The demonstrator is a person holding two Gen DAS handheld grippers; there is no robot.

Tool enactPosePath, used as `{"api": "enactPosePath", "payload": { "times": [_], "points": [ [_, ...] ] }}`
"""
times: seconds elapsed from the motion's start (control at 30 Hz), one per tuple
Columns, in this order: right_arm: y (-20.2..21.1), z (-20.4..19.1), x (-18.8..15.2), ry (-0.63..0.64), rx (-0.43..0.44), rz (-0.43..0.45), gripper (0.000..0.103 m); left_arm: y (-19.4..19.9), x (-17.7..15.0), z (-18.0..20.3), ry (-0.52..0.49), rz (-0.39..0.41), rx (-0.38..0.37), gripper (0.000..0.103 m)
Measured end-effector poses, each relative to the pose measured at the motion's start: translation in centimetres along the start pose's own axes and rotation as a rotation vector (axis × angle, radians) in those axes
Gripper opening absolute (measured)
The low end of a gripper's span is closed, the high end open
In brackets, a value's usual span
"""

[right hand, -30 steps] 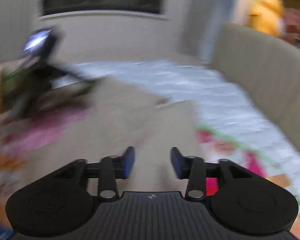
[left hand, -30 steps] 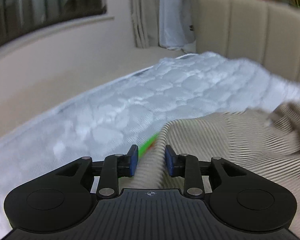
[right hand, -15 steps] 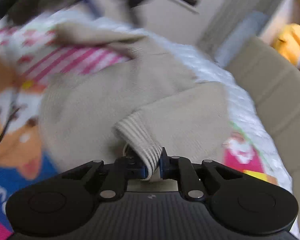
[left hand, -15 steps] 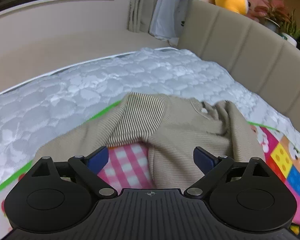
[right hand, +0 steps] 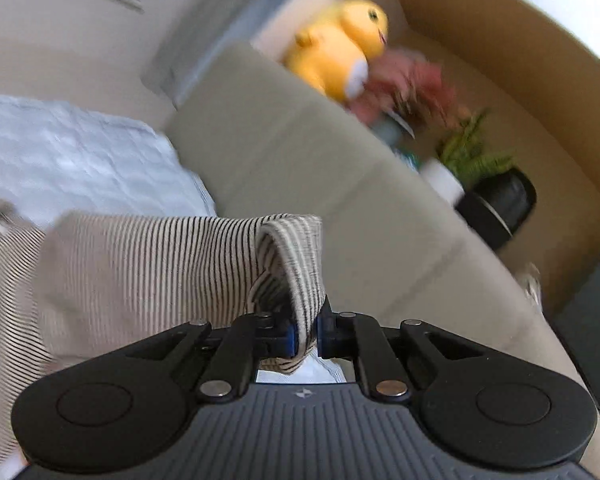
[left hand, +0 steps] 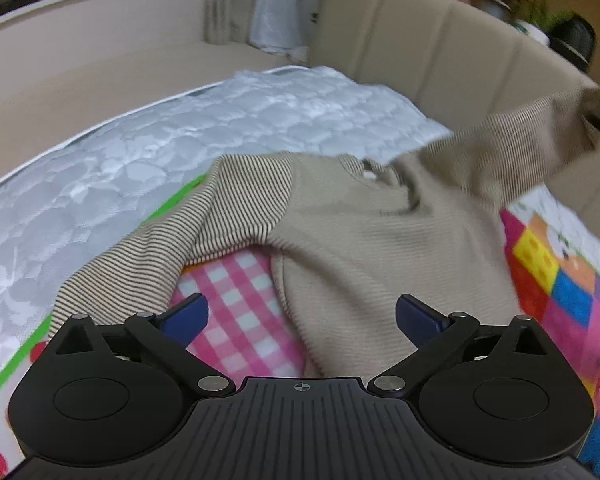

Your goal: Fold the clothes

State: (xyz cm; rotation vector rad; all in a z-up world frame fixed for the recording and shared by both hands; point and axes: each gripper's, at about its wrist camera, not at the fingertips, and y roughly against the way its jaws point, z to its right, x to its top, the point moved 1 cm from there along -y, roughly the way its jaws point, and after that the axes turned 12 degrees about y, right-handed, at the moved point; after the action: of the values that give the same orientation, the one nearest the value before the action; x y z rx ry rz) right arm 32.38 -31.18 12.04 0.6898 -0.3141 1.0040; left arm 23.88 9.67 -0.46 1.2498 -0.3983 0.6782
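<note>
Left tongs [left hand: 300,316] spread wide above beige sweater [left hand: 380,240] on mat [left hand: 560,264].

Black ribbed tongs [left hand: 298,318] with blue pads [left hand: 184,314] and silver screws.

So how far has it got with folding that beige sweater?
Barely started. Nothing looks folded yet: the beige sweater lies rumpled on the colourful play mat, its striped left sleeve sprawled sideways. In hand: the right gripper is shut on the striped cuff of the other sleeve, lifted off the bed. The left gripper hangs open above. Every fold remains.
</note>
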Motion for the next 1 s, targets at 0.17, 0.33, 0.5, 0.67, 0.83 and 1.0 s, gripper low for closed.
{"api": "enactPosePath", "payload": {
  "times": [0.17, 0.33, 0.5, 0.67, 0.83, 1.0],
  "points": [
    [-1.5, -1.9, -2.6, -0.069, 0.049, -0.037, 0.036, -1.1, -1.8, 0.3, -0.094, -0.065, 0.017, 0.103],
    [4.4, -4.7, -5.6, -0.050, 0.250, 0.064, 0.042, -1.9, -2.6, 0.2, -0.109, -0.097, 0.057, 0.103],
    [12.8, -12.2, -9.1, 0.097, 0.577, 0.133, 0.045, -0.8, -3.3, 0.6, -0.152, -0.105, 0.084, 0.103],
    [19.4, -19.0, -11.7, 0.288, 0.757, 0.214, 0.053, 0.9, -4.7, 0.8, -0.205, -0.127, 0.103, 0.103],
    [22.0, -24.2, -12.8, 0.475, 0.671, 0.316, 0.065, 2.5, -5.7, 0.6, -0.218, -0.136, 0.112, 0.103],
    [21.0, -25.3, -10.8, 0.476, 0.578, 0.320, 0.006, 3.6, -6.5, 0.8, -0.255, -0.146, 0.099, 0.103]
  ]
}}
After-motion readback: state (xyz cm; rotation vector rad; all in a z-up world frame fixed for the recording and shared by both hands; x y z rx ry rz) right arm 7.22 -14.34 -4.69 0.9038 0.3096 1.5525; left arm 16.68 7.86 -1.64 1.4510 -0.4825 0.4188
